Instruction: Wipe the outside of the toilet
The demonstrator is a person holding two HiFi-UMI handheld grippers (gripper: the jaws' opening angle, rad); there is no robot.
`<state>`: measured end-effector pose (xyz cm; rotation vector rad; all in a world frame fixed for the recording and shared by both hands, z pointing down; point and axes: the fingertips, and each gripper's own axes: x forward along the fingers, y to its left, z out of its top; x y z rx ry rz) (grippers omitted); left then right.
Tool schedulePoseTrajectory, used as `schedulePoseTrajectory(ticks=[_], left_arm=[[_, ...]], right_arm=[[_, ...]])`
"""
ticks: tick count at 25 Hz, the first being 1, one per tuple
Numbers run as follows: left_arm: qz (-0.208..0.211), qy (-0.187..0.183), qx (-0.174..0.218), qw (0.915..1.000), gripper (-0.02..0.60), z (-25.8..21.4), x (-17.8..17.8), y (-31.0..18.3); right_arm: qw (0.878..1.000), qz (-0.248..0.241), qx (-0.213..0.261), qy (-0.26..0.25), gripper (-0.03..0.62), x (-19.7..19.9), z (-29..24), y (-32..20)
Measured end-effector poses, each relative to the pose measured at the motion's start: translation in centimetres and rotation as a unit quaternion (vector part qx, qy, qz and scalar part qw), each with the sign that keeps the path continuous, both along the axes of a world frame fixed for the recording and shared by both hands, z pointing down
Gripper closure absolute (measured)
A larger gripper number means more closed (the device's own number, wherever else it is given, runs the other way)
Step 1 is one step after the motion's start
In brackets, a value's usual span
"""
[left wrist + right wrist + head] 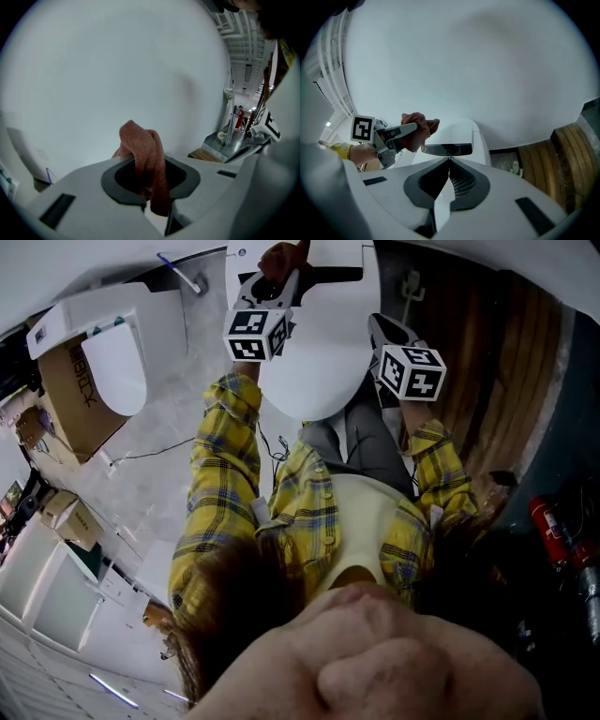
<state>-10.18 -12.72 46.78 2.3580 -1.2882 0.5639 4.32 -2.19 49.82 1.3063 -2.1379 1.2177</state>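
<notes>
The white toilet [319,343] stands at the top middle of the head view with its lid down. My left gripper [277,276] is over the toilet's back end, shut on a reddish-brown cloth [283,255]. In the left gripper view the cloth [146,157] hangs bunched between the jaws in front of a plain white surface. My right gripper [377,324] hovers at the toilet's right side, apart from it. Its jaws [449,161] are shut with nothing between them. The right gripper view also shows the toilet [461,133] and the left gripper [410,127] holding the cloth [419,123].
A second white toilet [108,348] sits on a cardboard box [70,395] at the left. Wooden planks [487,352] lie to the right of the toilet, with a red extinguisher [551,526] further right. A thin cable [150,454] runs over the pale floor.
</notes>
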Motion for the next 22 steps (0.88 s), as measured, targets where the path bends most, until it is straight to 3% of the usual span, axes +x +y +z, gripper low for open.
schedulePoseTrajectory(ticks=[10,15,18,22], left_arm=[[-0.111,-0.031,-0.012,0.9933,0.485,1.3,-10.5,1.8],[-0.171,-0.066,-0.025,0.9827,0.485,3.9,-14.3,1.8],[-0.195,-0.085,-0.046,0.9761,0.485,6.2,-15.3,1.7],[-0.190,-0.112,-0.058,0.9737,0.485,8.1,-14.5,1.6]], right_arm=[[1.000,-0.023,-0.001,0.000,0.568,-1.8,0.0,0.6],[1.000,-0.026,-0.006,0.000,0.568,-1.6,0.4,0.9],[1.000,-0.027,-0.010,0.000,0.568,-1.6,0.7,1.3],[1.000,-0.024,-0.015,0.001,0.568,-1.3,1.1,1.5]])
